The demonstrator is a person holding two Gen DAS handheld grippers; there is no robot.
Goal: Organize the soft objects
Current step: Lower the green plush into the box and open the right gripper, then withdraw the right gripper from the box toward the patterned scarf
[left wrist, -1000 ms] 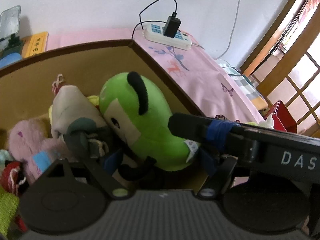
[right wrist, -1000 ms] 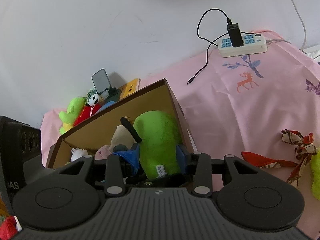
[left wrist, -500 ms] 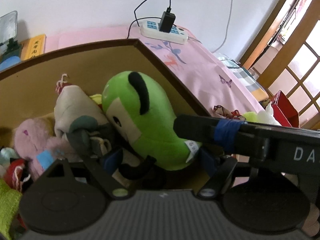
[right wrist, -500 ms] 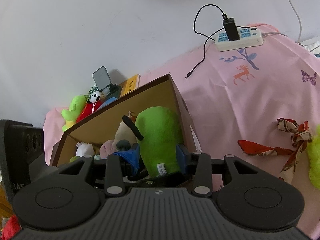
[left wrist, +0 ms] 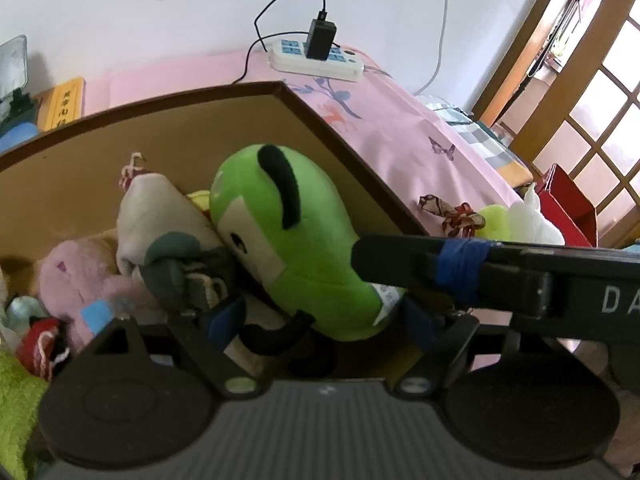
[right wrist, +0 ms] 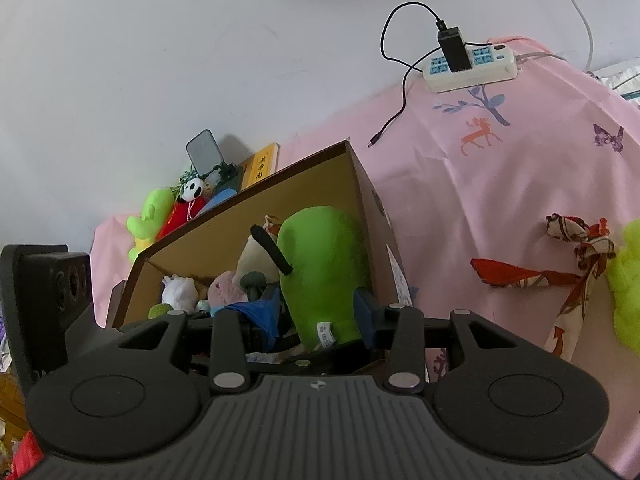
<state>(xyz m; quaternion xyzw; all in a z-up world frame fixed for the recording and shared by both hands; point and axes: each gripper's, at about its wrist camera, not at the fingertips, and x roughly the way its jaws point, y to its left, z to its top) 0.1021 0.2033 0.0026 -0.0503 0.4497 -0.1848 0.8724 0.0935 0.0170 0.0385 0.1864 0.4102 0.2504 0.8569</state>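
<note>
The green plush (left wrist: 288,236) now stands inside the cardboard box (left wrist: 344,160), pushed into its right far corner and leaning on a grey-and-cream toy (left wrist: 160,220). Over the last second the view has shifted only slightly, and both pairs of jaws have just been opening. In the right wrist view the right gripper (right wrist: 316,312) straddles the plush's lower end, its blue pads standing just beside the fabric on each side with the plush between them; the grip looks to be letting go, not squeezing. The left gripper (left wrist: 320,320) is spread wide around the plush's base, and its blue pads do not press on it either. That reads as a release: this toy seems delivered, and the hands should be free to draw back.

The plush is a smooth, bean-shaped body of short bright-green pile, with a curved black felt strip on top, a pale face patch and a small white tag near the bottom. The box is stiff brown card with a dark rim, plain inside. Beside the plush lie a fuzzy pink toy (left wrist: 72,276) and other small soft things, packed loosely.

The box rests on a bed with a pink sheet (right wrist: 500,184) printed with deer and butterflies. On it, right of the box, lie a knotted patterned scarf (right wrist: 576,248) and a shaggy lime-green toy (right wrist: 626,280), apparently still to be sorted. A white power strip (right wrist: 472,66) sits far off by the wall.
</note>
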